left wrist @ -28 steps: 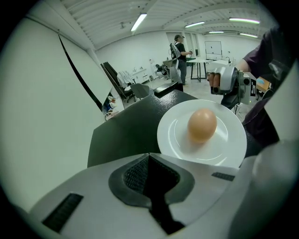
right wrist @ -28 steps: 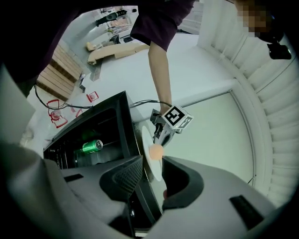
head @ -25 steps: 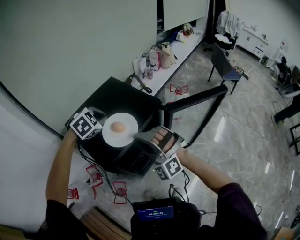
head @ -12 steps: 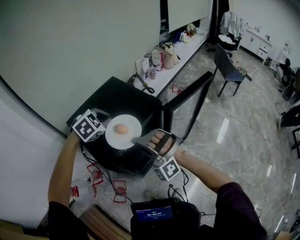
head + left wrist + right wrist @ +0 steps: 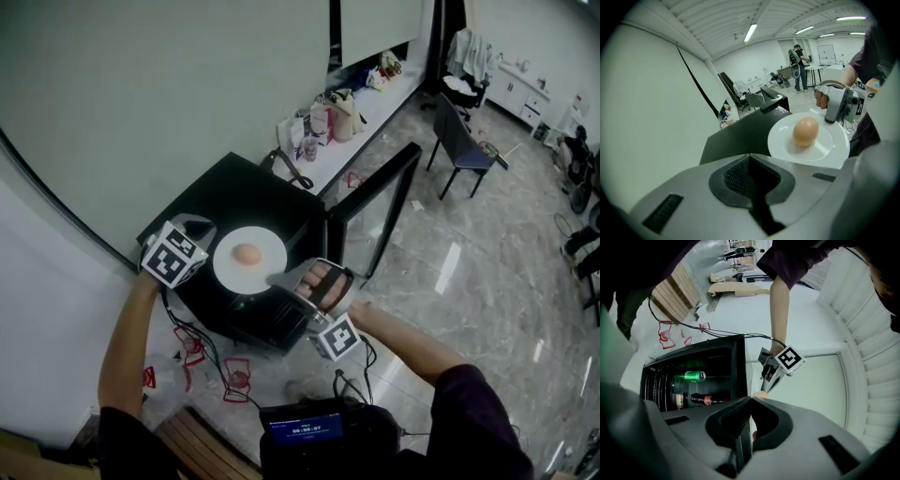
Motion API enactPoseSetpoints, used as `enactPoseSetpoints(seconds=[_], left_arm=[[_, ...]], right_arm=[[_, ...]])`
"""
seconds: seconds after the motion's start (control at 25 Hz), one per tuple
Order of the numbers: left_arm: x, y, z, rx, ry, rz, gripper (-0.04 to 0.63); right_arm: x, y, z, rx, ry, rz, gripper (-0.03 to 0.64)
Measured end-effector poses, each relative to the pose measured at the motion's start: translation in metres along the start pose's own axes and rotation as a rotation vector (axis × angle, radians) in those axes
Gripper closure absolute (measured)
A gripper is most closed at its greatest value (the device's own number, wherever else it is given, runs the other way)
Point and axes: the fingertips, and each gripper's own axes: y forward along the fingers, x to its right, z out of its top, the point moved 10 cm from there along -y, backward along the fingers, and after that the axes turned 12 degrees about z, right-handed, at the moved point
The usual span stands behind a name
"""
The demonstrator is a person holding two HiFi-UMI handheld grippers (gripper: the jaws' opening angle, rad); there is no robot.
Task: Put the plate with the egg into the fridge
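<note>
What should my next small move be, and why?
Probably lift the plate slightly off the fridge top, keeping it level: the right gripper has just closed on its rim, the egg sits loose, and the fridge door already stands open.

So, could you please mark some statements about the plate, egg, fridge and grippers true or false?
1. The egg lies on the plate. True.
2. The plate is inside the fridge. False: it is over the fridge's top.
3. The door is shut. False: it stands open.
4. The right gripper is shut on the plate's rim. True.
5. The left gripper holds the egg. False: it is shut and empty, beside the plate.
</note>
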Motion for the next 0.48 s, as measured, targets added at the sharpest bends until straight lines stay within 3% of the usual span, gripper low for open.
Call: enactPoseSetpoints(seconds=[0.32,0.48], left_arm=[[0.025,-0.071,0.051,0.288,-0.182,0.176,0.586],[0.062,-0.108,0.078,0.403,-0.301,0.209,0.586]], right_arm=[[0.000,-0.041,-0.005,-0.033,0.014,-0.046,0.600],[-0.007,-0.072,-0.012,-0.041,0.022,-0.053,0.601]])
